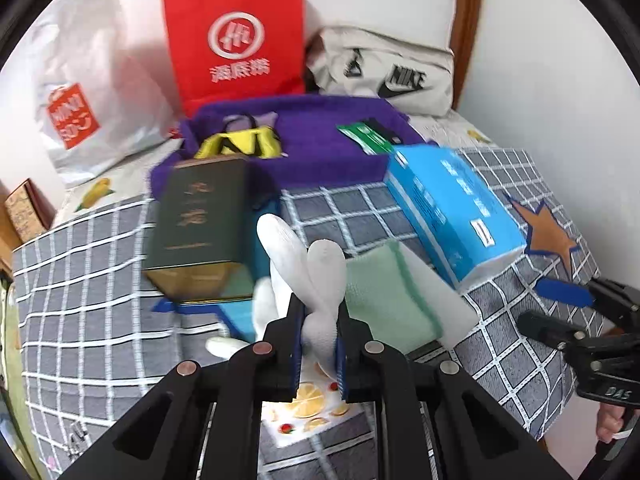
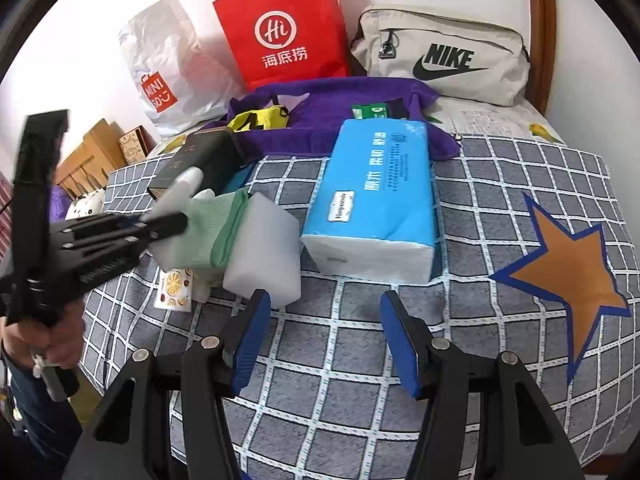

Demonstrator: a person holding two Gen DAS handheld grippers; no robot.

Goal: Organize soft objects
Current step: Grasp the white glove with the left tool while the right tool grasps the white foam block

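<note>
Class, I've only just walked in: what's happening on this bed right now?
A person holds a gripper in each hand. The left gripper is clamped on a white glove, beside a green cloth and dark green box. The right gripper hangs open over the checked bedspread, holding nothing, short of the blue tissue pack.

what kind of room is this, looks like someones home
Most likely a bedroom: the work surface looks like a bed under a grey checked cover, with a wooden post at the wall and shopping bags propped behind.
</note>
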